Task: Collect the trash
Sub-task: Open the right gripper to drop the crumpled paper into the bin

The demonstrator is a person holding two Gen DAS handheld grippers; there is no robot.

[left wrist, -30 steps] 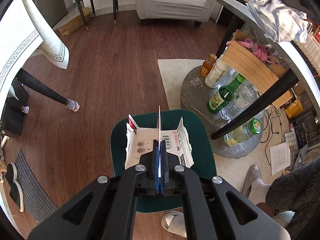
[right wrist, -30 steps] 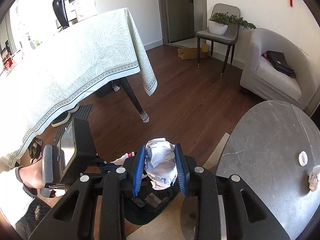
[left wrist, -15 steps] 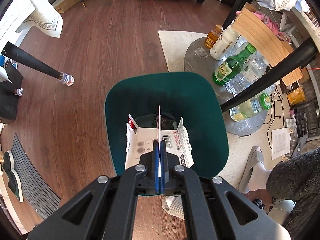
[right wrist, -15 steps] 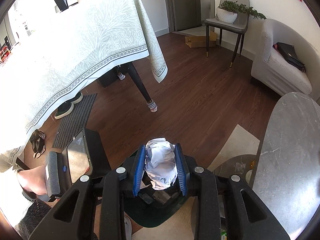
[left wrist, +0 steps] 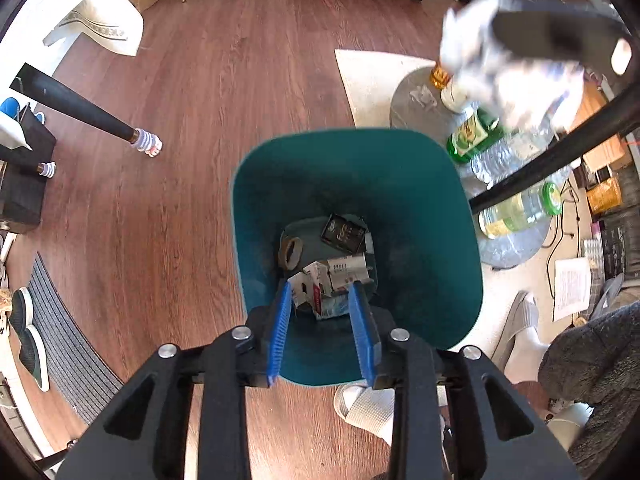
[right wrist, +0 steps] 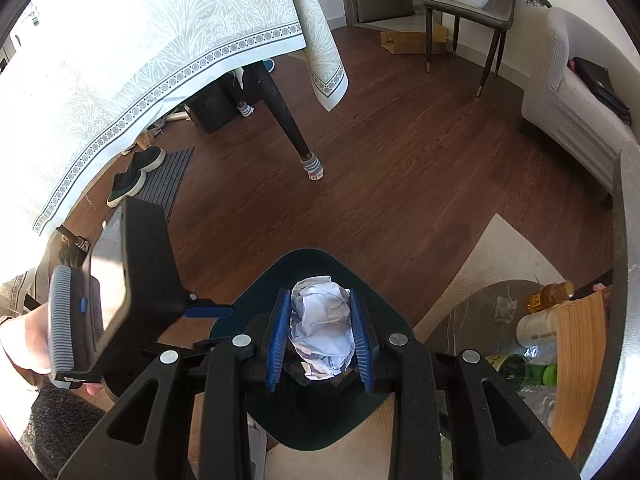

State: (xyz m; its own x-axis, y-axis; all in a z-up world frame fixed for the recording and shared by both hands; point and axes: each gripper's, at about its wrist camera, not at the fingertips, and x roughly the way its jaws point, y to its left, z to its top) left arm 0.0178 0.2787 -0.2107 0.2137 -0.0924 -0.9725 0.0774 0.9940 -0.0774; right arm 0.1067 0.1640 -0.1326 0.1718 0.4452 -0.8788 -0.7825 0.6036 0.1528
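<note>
A teal trash bin [left wrist: 420, 184] stands on the wood floor below me. My left gripper [left wrist: 322, 300] hangs open over its near side. A torn white carton [left wrist: 332, 280] lies on the bin's bottom with a black box [left wrist: 343, 234] and a tape roll [left wrist: 291, 250]. My right gripper [right wrist: 322, 312] is shut on a crumpled white paper wad [right wrist: 322, 328] and holds it above the bin [right wrist: 256, 304]. The wad also shows blurred in the left wrist view [left wrist: 508, 76], at the upper right above the bin.
A low round stone table [left wrist: 516, 246] with several bottles [left wrist: 472, 136] stands right of the bin. A dark table leg [left wrist: 80, 112] crosses at left. A slippered foot [left wrist: 368, 404] is beside the bin. A tablecloth [right wrist: 120, 60], an armchair [right wrist: 576, 112] and a doormat with shoes [right wrist: 132, 176] are around.
My left gripper has opened and the white carton has dropped into the bin. My right gripper has brought the paper wad lower and over the bin.
</note>
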